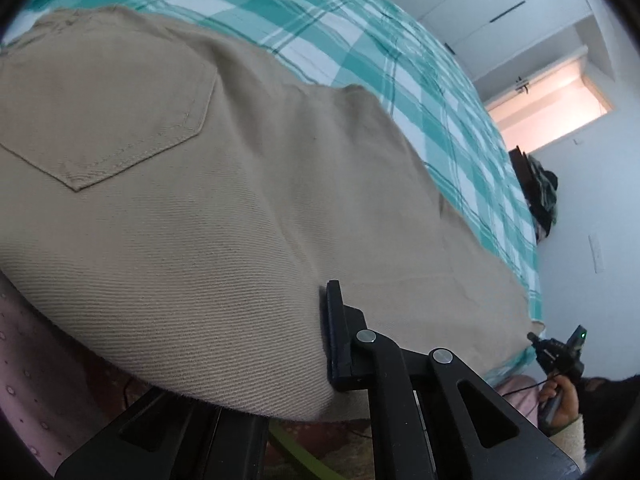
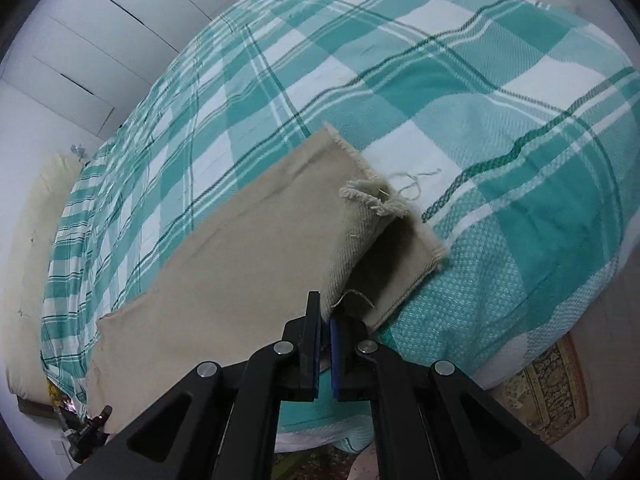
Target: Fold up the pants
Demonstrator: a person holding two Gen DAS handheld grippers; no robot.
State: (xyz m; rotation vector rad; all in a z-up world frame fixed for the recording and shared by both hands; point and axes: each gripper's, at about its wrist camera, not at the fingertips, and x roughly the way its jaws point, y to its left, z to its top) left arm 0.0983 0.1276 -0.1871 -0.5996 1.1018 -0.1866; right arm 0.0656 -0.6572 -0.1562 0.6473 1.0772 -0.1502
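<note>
Beige pants [image 1: 208, 184] lie on a teal and white plaid bed cover [image 1: 360, 40]. In the left wrist view the seat with a back pocket [image 1: 100, 116] fills the frame. My left gripper [image 1: 316, 344] grips the waist edge; only its right finger [image 1: 340, 340] shows, the cloth hides the other. In the right wrist view the pants [image 2: 248, 256] stretch to the left, with frayed leg hems [image 2: 384, 200] ahead. My right gripper [image 2: 325, 320] is shut on the edge of the upper leg near the hem and lifts it off the lower leg.
White wardrobe doors [image 2: 80, 40] stand beyond the bed. A patterned rug [image 2: 544, 392] lies on the floor at the right. A lit doorway [image 1: 548, 108] and dark clothes [image 1: 540, 192] are at the far end. The other gripper shows small in each view [image 1: 560, 354] [image 2: 86, 436].
</note>
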